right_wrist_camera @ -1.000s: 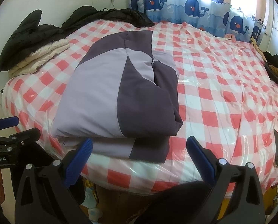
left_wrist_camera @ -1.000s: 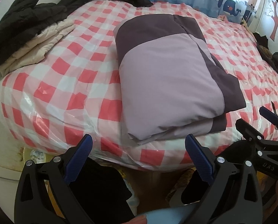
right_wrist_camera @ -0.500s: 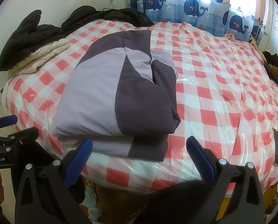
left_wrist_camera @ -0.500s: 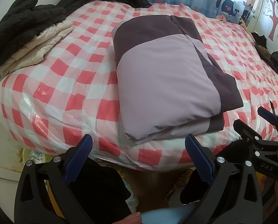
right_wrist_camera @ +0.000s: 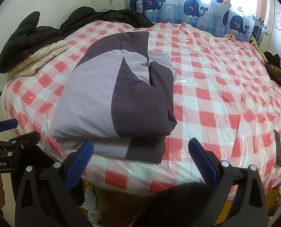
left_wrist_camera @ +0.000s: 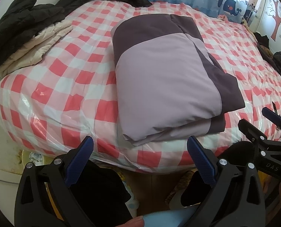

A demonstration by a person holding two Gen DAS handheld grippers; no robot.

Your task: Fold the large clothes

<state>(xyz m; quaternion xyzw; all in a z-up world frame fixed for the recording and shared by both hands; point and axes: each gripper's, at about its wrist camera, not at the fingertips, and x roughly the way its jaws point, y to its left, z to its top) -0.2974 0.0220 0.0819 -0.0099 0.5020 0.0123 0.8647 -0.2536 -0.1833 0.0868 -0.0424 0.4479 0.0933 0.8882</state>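
Observation:
A lilac and dark purple jacket (left_wrist_camera: pixel 165 79) lies folded into a thick rectangle near the front edge of the bed (left_wrist_camera: pixel 64 87); the right wrist view shows the same jacket (right_wrist_camera: pixel 114 98) left of centre. My left gripper (left_wrist_camera: pixel 140 151) hangs open just off the bed's front edge, below the fold, touching nothing. My right gripper (right_wrist_camera: pixel 140 155) is open too, its left finger level with the jacket's near hem and its right finger over the checked cover. Each gripper shows at the edge of the other's view.
A red and white checked plastic cover (right_wrist_camera: pixel 216 98) wraps the bed. A black coat (left_wrist_camera: pixel 27 26) and a cream quilted garment (left_wrist_camera: pixel 36 51) are piled at the back left. Whale curtains (right_wrist_camera: pixel 187 5) hang behind. A dark phone-like strip (right_wrist_camera: pixel 277 147) lies at the right edge.
Both grippers have drawn slightly back and down from the bed; the folded jacket lies as before.

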